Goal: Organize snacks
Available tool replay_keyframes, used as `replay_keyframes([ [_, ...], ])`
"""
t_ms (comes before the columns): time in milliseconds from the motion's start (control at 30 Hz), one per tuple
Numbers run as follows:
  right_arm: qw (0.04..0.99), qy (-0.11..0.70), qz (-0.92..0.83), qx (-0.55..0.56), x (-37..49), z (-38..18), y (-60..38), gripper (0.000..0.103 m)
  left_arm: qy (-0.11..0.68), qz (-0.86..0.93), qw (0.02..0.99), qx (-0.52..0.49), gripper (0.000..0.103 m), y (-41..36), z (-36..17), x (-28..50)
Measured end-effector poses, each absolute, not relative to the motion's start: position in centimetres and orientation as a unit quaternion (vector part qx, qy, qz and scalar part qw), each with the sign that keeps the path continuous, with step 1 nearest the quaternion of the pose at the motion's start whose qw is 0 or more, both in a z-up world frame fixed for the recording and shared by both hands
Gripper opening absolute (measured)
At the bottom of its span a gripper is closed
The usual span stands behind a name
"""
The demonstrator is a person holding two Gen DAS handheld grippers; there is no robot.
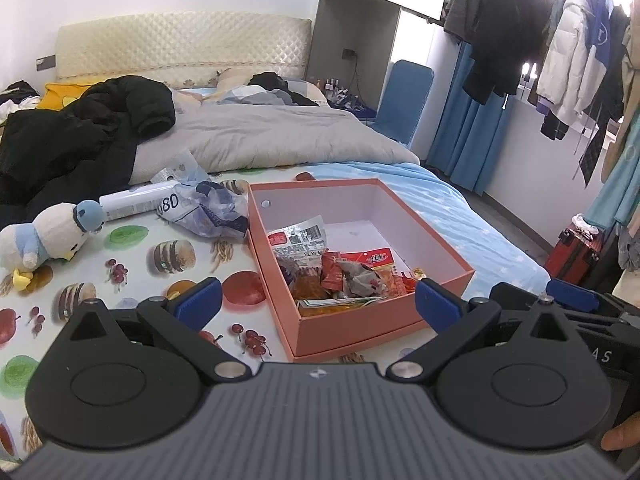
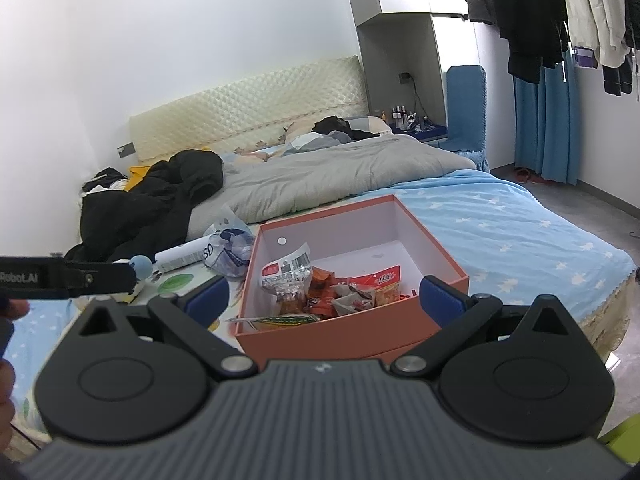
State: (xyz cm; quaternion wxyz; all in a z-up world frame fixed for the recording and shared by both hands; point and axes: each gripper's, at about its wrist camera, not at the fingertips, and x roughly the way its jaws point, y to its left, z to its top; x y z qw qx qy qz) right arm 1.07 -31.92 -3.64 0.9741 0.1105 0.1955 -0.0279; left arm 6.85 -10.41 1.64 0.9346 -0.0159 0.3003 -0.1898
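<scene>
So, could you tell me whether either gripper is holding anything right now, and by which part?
Nothing is held. The left gripper and right gripper are both open and empty, near the box of snacks.

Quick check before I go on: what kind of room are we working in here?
A bedroom, it seems: a bed with a padded headboard and grey duvet, and coats on a rail. The snack box sits on the bed.

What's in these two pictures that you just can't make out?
- Snack packets in the pink box: their print is too small to read in either view, and the near wall hides the lowest ones.
- Plush toy: in the right wrist view the left gripper's body covers most of it.
- Bottles by the headboard: too small to identify.
- Red suitcase: cut off behind hanging clothes in the left wrist view.
</scene>
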Motion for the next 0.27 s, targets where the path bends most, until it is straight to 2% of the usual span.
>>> replay_keyframes([
  [267, 0.974, 0.198, -0.027, 0.110, 1.09, -3.69, -31.88, 0.103, 0.306, -0.190, 0.933, -0.018, 0.103, -10.47, 1.31, 6.95],
])
